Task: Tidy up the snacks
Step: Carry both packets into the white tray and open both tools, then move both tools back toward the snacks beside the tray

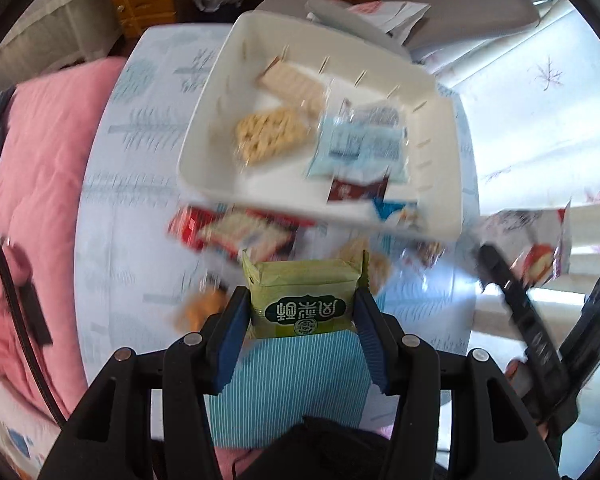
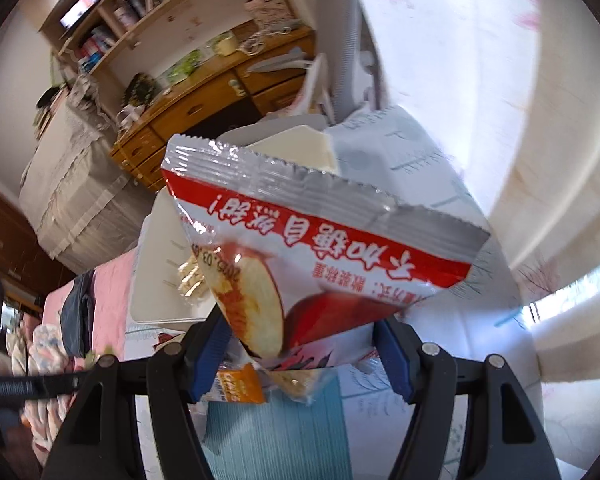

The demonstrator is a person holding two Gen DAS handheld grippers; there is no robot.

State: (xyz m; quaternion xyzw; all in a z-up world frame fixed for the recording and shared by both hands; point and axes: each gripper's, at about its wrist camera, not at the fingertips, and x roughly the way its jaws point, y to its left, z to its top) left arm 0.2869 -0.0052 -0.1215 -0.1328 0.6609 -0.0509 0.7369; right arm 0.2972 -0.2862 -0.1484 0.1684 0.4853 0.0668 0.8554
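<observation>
My left gripper (image 1: 303, 308) is shut on a green snack packet (image 1: 302, 296), held above the patterned tablecloth just in front of the white basket (image 1: 204, 148). Several wrapped snacks lie in the basket: crackers (image 1: 270, 134), a pale blue pack (image 1: 360, 148), a dark red pack (image 1: 356, 190). My right gripper (image 2: 302, 334) is shut on a large red-and-white snack bag (image 2: 320, 248) that hides much of the basket (image 2: 152, 280) behind it. In the left wrist view the right gripper (image 1: 540, 312) shows at the far right, carrying that bag (image 1: 544, 248).
Loose snacks lie on the table in front of the basket: a red pack (image 1: 236, 234), an orange pack (image 2: 236, 386). A blue striped mat (image 1: 296, 384) lies near the front edge. A pink quilt (image 1: 40, 168) is at left, a grey chair (image 1: 460, 8) and wooden desk (image 2: 204, 108) behind.
</observation>
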